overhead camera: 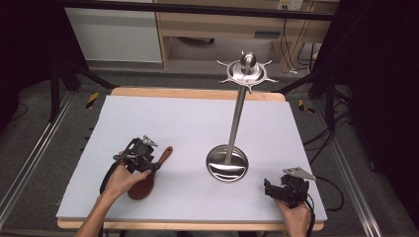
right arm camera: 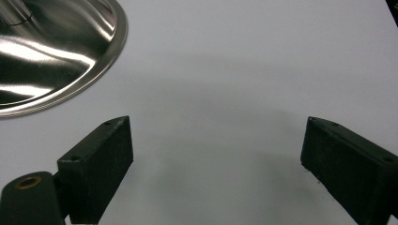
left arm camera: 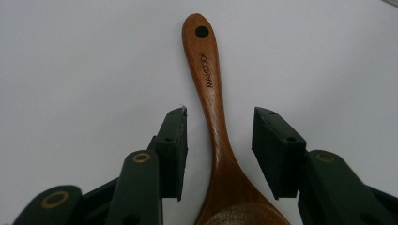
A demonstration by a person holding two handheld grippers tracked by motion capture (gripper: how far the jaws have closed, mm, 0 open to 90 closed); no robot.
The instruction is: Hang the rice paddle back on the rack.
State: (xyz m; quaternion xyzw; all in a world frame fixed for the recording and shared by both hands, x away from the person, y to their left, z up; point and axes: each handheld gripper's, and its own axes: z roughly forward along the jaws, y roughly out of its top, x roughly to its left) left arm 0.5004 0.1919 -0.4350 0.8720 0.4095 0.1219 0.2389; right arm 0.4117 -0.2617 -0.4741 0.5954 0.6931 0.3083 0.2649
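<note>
Left claw (left arm camera: 218,136) straddles the neck of the wooden spoon (left arm camera: 213,117), its jaws apart with a gap on each side of the handle, so nothing is gripped yet. That spoon lies flat on the white counter (overhead camera: 188,123), at the near left, bowl toward the person and handle running away to the far right; in the left claw view the handle ends in a small hanging hole (left arm camera: 202,32) above a line of burned-in lettering. Seen from the high view, the same left claw (overhead camera: 154,167) sits low over the spoon (overhead camera: 148,180), the hand behind it.

Step in hand, as I judge it, is the pickup: the jaws are set round the narrow part just above the bowl and need only close. The next move calls for a firm, centred pinch on the handle, then a lift that keeps the spoon from swinging.

To the right, mid-counter, stands a steel utensil stand (overhead camera: 232,123), round base, upright pole and a ring of hooks at the top (overhead camera: 247,71); the holed handle probably belongs on one of those hooks. Farther right and near, the right claw (overhead camera: 268,189) rests wide open and empty, just beside the stand's base (right arm camera: 56,51).
</note>
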